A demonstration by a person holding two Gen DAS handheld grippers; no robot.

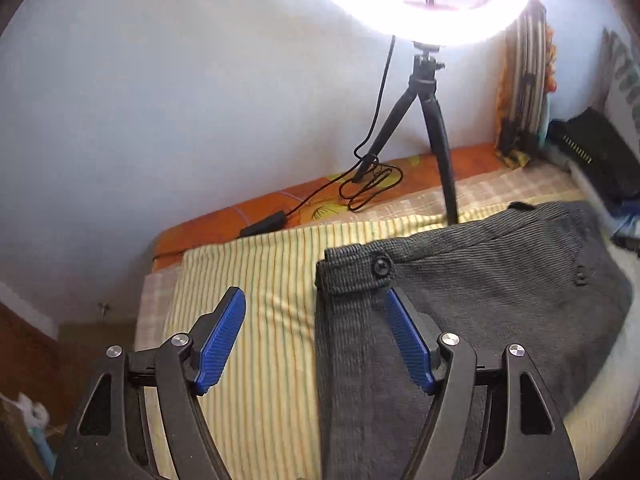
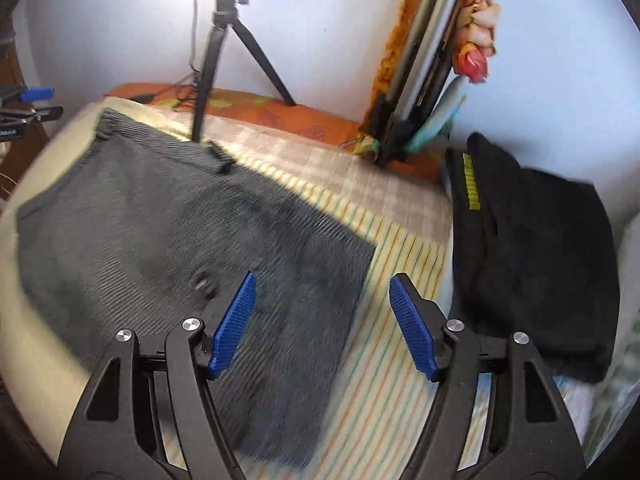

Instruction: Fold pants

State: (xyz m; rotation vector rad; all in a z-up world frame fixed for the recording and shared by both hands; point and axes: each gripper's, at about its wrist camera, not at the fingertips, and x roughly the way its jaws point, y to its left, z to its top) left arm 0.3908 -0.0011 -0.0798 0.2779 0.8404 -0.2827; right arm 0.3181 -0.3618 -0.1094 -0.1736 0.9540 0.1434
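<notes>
The grey corduroy pants [image 1: 480, 300] lie folded flat on the striped bed sheet [image 1: 260, 280], waistband and button [image 1: 380, 266] toward the wall. My left gripper [image 1: 313, 294] hovers open above the waistband's left corner, nothing between its blue pads [image 1: 224, 340]. In the right wrist view the pants [image 2: 180, 220] spread to the left. My right gripper [image 2: 324, 278] is open over their right edge and the sheet [image 2: 392, 240], holding nothing. The left gripper's blue pad [image 2: 38, 94] shows at the far left edge.
A ring light [image 1: 420, 0] on a black tripod [image 1: 432, 120] stands on the bed by the wall, its cable [image 1: 360, 188] coiled beside it. A folded black garment [image 2: 540, 260] lies to the right. A frame with fabric [image 2: 432, 60] leans in the corner.
</notes>
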